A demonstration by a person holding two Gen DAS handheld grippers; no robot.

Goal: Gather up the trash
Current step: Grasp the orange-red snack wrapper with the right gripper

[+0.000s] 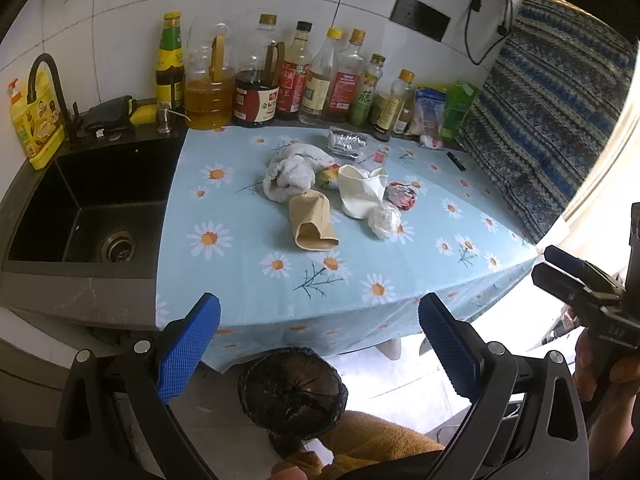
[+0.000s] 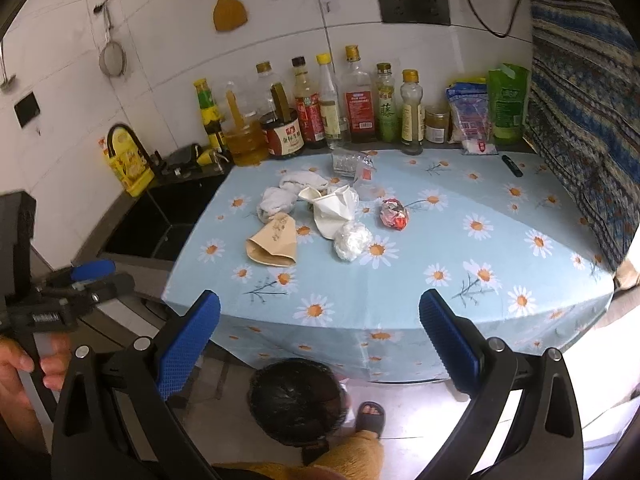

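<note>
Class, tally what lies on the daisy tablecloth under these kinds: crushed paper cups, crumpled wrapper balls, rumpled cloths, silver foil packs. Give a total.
Crushed paper cups: 2 (brown flattened paper cup, white crushed paper cup)
Crumpled wrapper balls: 2 (white plastic ball, red-and-silver wrapper ball)
Rumpled cloths: 1 (rumpled white cloth)
Silver foil packs: 1 (silver foil pack)
Total: 6

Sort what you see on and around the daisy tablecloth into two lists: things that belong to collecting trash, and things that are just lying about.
Belongs to the job:
crushed brown paper cup
crumpled white paper cup
white plastic wad
red foil wrapper
silver foil packet
black-lined bin

Just lying about:
sauce bottles
white cloth
black marker
sink
</note>
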